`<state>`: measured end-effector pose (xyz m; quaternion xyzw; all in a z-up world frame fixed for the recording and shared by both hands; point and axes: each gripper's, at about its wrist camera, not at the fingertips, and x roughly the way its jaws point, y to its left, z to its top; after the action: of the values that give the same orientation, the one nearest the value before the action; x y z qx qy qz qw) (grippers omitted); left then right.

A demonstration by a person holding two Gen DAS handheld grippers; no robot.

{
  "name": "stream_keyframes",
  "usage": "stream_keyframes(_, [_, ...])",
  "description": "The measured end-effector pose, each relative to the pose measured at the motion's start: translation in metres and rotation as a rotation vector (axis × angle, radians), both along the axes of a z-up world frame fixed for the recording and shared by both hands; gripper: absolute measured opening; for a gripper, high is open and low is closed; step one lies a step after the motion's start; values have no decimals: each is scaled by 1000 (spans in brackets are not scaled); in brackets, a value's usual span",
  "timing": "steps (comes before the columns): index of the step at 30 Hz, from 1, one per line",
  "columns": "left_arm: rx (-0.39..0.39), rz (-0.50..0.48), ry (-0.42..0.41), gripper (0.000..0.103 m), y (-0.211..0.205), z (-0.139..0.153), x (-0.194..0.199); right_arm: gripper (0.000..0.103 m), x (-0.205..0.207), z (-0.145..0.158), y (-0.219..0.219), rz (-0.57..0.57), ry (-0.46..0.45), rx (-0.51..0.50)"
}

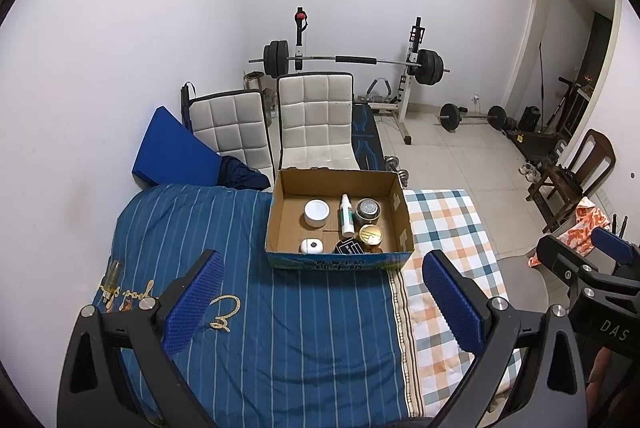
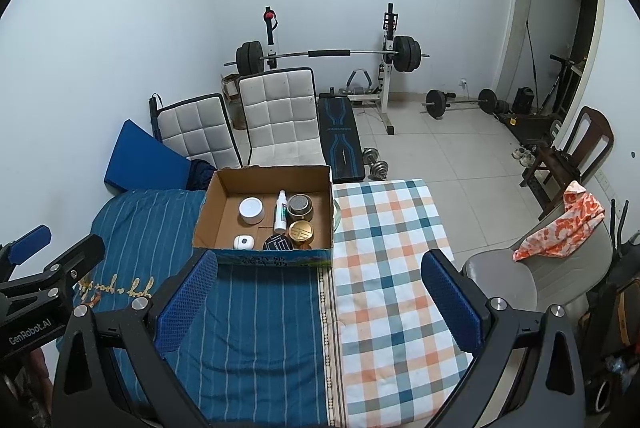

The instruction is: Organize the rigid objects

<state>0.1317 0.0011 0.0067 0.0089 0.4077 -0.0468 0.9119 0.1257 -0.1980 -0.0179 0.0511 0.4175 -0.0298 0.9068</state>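
Both grippers hang empty over the bed: my left gripper [image 1: 320, 292] has its jaws spread wide above the blue striped cover [image 1: 280, 328], and my right gripper [image 2: 320, 292] is spread just as wide over the seam where that cover meets the checked sheet [image 2: 392, 268]. Neither touches anything.

What I am sorting sits ahead in the cardboard box [image 1: 276, 220]: a white round tub [image 1: 317, 213], a spray bottle [image 1: 346, 215] lying on its side, a tin with a mesh top [image 1: 368, 210], a gold-lidded jar [image 1: 371, 236], a dark flat case [image 1: 349, 248] and a small white pod [image 1: 311, 246]. Most are crowded toward the right half, some touching; the left floor of the box is bare. One small yellowish bottle [image 1: 112, 274] lies outside on the cover, well to the left, near my left fingers [image 1: 192, 304].

I judge that stray bottle to be the piece left to collect. To do it well I would bring the left jaws down across its narrow body, not its ends, since it lies flat on soft bedding and may sink or roll. Close gently, lift clear, then set it on the bare left side of the box so nothing inside gets knocked.

Beyond the box stand two white padded chairs [image 1: 316, 119], a blue cushion [image 1: 172, 151] and a barbell rack [image 1: 352, 61].
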Motion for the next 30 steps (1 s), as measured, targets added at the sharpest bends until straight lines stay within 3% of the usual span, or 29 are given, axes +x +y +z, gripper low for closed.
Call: stream_keyframes(30, [-5, 27, -35, 102, 3, 11, 4, 103, 8, 12, -1, -9, -8, -4])
